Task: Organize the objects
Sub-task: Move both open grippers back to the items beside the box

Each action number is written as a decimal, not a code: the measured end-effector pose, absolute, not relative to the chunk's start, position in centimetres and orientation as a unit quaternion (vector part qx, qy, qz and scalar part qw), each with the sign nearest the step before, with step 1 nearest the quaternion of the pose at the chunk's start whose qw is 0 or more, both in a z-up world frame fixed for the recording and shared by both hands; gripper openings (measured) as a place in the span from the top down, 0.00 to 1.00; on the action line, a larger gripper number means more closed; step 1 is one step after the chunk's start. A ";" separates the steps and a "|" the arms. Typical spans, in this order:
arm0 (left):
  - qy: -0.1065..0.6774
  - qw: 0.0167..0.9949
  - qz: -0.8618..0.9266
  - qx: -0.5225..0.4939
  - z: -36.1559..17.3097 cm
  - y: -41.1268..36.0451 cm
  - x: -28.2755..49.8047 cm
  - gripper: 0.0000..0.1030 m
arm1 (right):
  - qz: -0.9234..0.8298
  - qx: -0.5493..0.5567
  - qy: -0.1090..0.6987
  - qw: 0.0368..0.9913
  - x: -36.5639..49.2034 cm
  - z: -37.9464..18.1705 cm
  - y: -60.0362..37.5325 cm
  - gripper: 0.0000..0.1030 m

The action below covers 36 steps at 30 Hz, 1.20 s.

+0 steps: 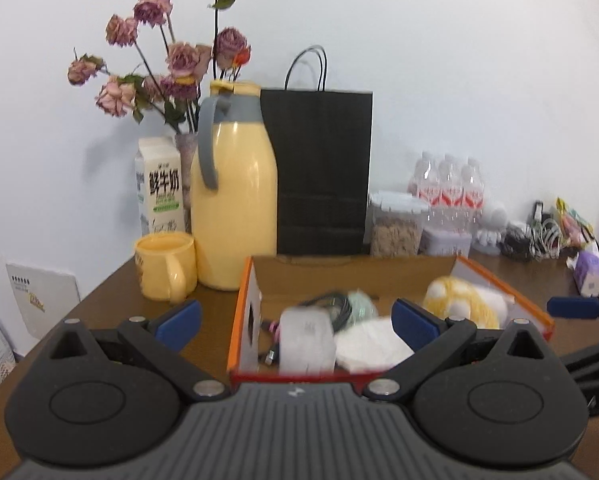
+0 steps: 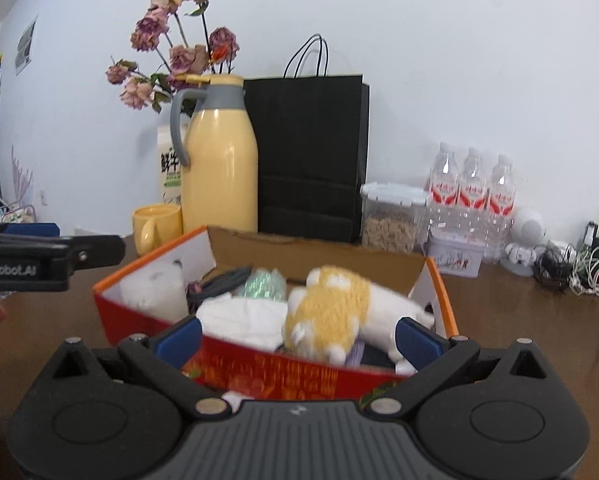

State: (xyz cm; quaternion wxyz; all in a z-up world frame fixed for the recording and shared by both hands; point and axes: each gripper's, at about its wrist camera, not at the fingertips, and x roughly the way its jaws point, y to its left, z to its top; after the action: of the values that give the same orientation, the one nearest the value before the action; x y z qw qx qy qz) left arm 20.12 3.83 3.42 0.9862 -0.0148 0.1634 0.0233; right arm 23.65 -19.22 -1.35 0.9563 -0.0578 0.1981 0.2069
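An orange-red cardboard box (image 1: 243, 320) stands open on the brown table, just beyond my left gripper (image 1: 297, 322), which is open and holds nothing. Inside lie a white translucent block (image 1: 307, 340), a white cloth (image 1: 369, 346), a black cable (image 1: 331, 304), a pale green item (image 1: 359, 304) and a yellow-and-white plush (image 1: 463, 300). My right gripper (image 2: 298, 339) is open and empty at the box's red front wall (image 2: 259, 372), with the plush (image 2: 331, 312) and the cloth (image 2: 243, 316) right behind its fingers. A white fuzzy object (image 2: 155, 288) lies in the box's left corner.
Behind the box stand a yellow thermos (image 1: 235, 208), a yellow mug (image 1: 165, 266), a milk carton (image 1: 159, 188), a vase of dried roses (image 1: 187, 160) and a black paper bag (image 1: 319, 168). To the right are a food container (image 2: 391, 216), water bottles (image 2: 471, 192), a tin (image 2: 455, 256) and tangled cables (image 2: 579, 272).
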 end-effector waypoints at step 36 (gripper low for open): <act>0.267 0.963 0.029 -0.023 -2.9 7.1 17.3 0.00 | 0.229 -0.092 0.284 0.927 21.0 -6.9 -17.1 0.00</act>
State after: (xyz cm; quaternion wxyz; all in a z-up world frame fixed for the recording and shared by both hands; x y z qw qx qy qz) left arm 17.34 7.15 -2.87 0.9628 -0.0233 0.2674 0.0292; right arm 21.05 -17.15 -6.95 0.9265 -0.0921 0.2841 0.2289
